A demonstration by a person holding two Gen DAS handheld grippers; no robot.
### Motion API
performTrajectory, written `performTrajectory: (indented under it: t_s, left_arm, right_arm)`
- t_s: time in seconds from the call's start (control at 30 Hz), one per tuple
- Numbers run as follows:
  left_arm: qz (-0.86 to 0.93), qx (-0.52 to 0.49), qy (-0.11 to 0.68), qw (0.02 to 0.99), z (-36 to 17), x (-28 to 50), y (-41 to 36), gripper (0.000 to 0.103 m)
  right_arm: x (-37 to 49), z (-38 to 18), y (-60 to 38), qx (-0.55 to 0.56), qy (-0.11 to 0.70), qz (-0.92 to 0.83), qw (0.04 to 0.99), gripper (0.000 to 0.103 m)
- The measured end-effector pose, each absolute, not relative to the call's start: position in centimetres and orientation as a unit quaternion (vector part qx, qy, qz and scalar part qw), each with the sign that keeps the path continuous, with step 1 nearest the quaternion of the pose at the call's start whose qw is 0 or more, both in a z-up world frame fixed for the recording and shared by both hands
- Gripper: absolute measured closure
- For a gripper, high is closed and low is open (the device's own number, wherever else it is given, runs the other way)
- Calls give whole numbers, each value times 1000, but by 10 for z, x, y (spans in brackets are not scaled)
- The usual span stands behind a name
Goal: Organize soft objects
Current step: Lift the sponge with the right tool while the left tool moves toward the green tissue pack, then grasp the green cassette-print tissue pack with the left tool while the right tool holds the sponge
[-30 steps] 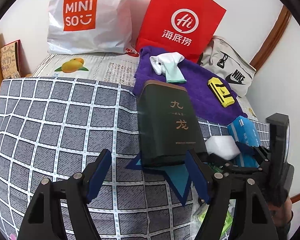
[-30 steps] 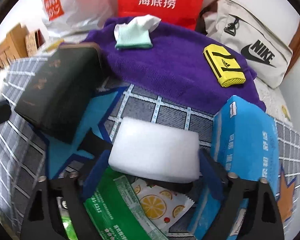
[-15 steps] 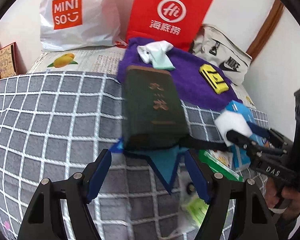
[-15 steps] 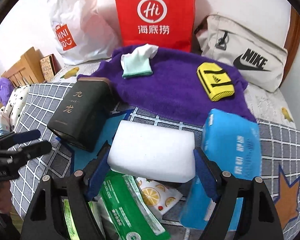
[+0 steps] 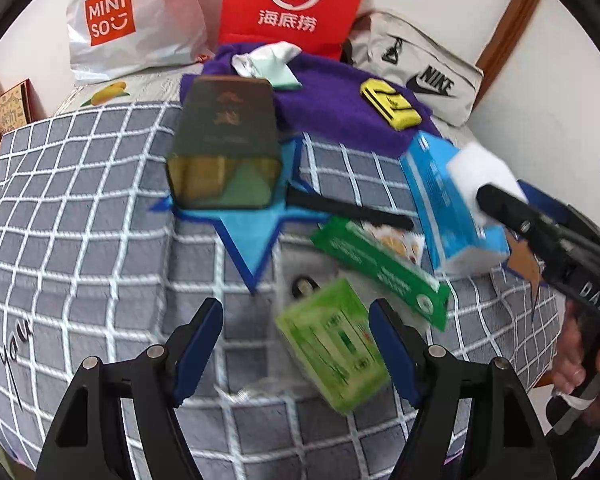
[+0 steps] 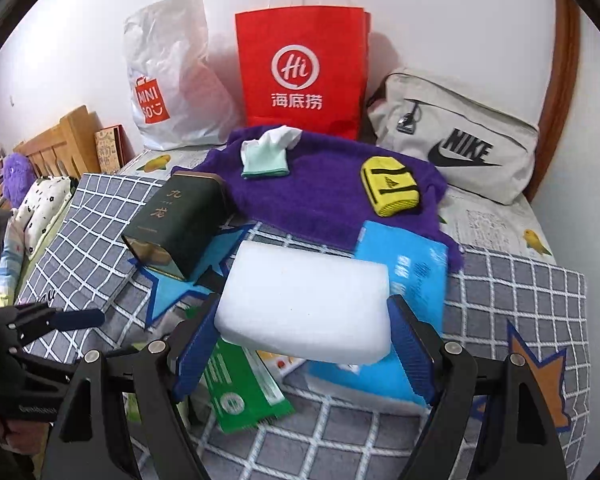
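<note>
Checked bedspread [image 5: 80, 200] crowded: right claw [image 6: 304, 332] grips white sponge [image 6: 306, 304]; left claw [image 5: 296, 340] gapes over blurred green packet [image 5: 332, 344].

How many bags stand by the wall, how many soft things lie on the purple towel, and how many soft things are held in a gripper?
Bags by the wall: 3 (white Miniso bag, red paper bag, beige Nike bag)
Soft things on the purple towel: 2 (mint sock, yellow pouch)
Held in the right gripper: 1 (white sponge)
Total: 6
</note>
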State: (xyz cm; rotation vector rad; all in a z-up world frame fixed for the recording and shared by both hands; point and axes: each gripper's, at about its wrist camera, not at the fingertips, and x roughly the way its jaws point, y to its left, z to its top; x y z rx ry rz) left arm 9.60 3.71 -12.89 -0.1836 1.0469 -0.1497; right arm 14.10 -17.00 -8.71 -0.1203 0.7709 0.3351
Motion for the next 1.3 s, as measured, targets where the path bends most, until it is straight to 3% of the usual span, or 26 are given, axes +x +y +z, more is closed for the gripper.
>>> performTrajectory:
  t_s: [0.47, 1.03, 1.1, 1.3]
  left_arm:
    - [-47, -78, 531, 842, -161, 91, 1, 29]
    - [-37, -26, 524, 850, -163, 96, -12, 26]
    - [-40, -27, 515, 856, -160, 96, -9, 37]
    - [-50, -44, 496, 866, -145, 91, 10, 39]
  right_arm:
    - [108, -95, -220, -22, 366, 145, 919, 22]
    - [104, -109, -227, -18, 375, 146, 915, 22]
    - [105, -111, -228, -16, 377, 143, 915, 22]
    - [109, -112, -231, -12, 381, 141, 914, 22]
